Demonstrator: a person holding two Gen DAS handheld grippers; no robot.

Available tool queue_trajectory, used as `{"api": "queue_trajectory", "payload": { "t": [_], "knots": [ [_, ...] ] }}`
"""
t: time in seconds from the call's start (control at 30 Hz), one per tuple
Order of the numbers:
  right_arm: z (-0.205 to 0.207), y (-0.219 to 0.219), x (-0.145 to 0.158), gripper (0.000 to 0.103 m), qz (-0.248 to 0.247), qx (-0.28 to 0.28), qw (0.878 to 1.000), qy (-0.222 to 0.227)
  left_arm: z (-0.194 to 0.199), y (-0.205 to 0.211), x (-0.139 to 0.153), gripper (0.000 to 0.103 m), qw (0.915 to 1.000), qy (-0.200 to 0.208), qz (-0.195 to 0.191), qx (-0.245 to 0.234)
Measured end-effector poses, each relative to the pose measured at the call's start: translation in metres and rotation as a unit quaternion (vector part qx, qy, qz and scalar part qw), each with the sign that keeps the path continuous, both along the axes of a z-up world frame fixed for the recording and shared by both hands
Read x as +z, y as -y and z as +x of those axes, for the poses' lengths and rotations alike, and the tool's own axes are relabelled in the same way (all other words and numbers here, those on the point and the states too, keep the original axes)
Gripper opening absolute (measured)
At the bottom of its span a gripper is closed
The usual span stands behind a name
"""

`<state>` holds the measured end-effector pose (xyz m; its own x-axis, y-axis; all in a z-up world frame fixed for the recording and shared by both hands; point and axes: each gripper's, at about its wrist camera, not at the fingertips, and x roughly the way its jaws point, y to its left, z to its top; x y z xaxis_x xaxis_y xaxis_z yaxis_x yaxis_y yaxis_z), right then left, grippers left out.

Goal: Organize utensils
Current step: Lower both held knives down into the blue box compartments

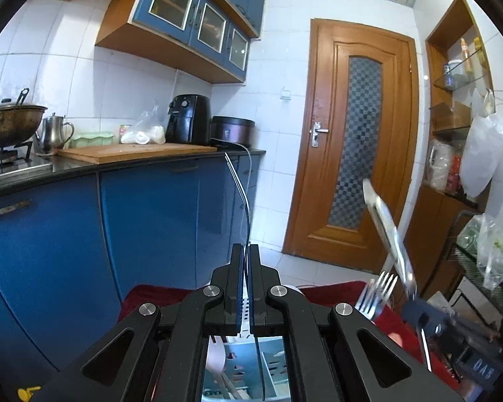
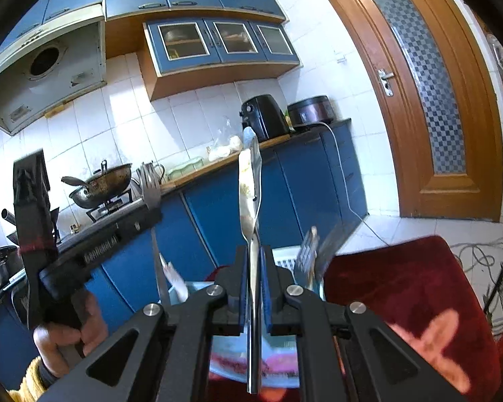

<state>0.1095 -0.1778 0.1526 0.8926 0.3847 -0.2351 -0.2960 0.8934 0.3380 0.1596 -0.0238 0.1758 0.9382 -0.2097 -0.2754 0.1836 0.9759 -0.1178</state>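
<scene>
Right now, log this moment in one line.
left claw: shut on fork | right claw: shut on metal utensil | task: organizing utensils

Fork (image 2: 150,184) handle hidden behind left gripper (image 2: 144,214); utensils (image 2: 313,251) beside right gripper blurred; utensil holder (image 1: 248,368) mostly hidden, cut by bottom edge.

L gripper (image 1: 246,254): fingers closed tight, raised, aimed roughly level w/ slight downward tilt. R gripper (image 2: 255,258): fingers nearly closed, clamped, also near level, slightly nose-down. Person's hand (image 2: 67,331) wraps the L gripper's handle; yellow sleeve cuff at wrist. Both grippers held side by side, apart.
</scene>
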Motion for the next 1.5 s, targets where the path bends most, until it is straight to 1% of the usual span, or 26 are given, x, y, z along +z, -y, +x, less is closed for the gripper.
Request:
{"api": "queue_trajectory", "payload": {
  "t": [0.13, 0.27, 0.43, 0.57, 0.8, 1.03, 1.1, 1.23, 1.37, 1.4, 1.5],
  "knots": [
    [0.022, -0.002, -0.003, 0.009, 0.004, 0.007, 1.000, 0.009, 0.008, 0.004, -0.011, 0.002, 1.0000, -0.003, 0.001, -0.001],
    [0.038, -0.005, -0.014, 0.009, 0.002, 0.007, 1.000, 0.014, 0.013, 0.007, -0.020, 0.002, 0.9999, -0.001, 0.010, 0.005],
    [0.054, -0.003, -0.030, 0.009, 0.006, 0.004, 1.000, 0.014, 0.015, 0.007, -0.027, 0.002, 0.9999, 0.002, 0.006, 0.009],
    [0.057, -0.004, -0.037, 0.009, 0.005, 0.004, 1.000, 0.016, 0.020, 0.005, -0.036, 0.002, 1.0000, -0.002, 0.003, 0.009],
    [0.055, -0.009, -0.038, 0.009, -0.007, 0.005, 0.999, 0.031, 0.026, 0.008, -0.051, 0.002, 0.9999, -0.016, -0.002, 0.002],
    [0.053, -0.007, -0.039, 0.009, -0.004, 0.004, 0.999, 0.032, 0.027, 0.011, -0.059, 0.002, 0.9993, -0.036, 0.000, -0.010],
    [0.052, -0.006, -0.037, 0.009, -0.002, 0.003, 0.999, 0.032, 0.027, 0.012, -0.060, 0.008, 0.9990, -0.043, 0.000, -0.013],
    [0.048, -0.004, -0.035, 0.009, 0.002, 0.003, 0.999, 0.033, 0.024, 0.014, -0.061, 0.015, 0.9985, -0.051, 0.001, -0.016],
    [0.043, -0.005, -0.031, 0.009, 0.003, 0.007, 0.999, 0.040, 0.017, 0.015, -0.060, 0.030, 0.9982, -0.056, 0.000, -0.020],
    [0.043, -0.005, -0.031, 0.009, 0.004, 0.008, 0.999, 0.041, 0.016, 0.015, -0.060, 0.032, 0.9982, -0.056, -0.001, -0.021],
    [0.043, -0.005, -0.032, 0.009, 0.011, 0.012, 0.999, 0.041, 0.009, 0.014, -0.058, 0.033, 0.9981, -0.056, -0.004, -0.026]
  ]
}}
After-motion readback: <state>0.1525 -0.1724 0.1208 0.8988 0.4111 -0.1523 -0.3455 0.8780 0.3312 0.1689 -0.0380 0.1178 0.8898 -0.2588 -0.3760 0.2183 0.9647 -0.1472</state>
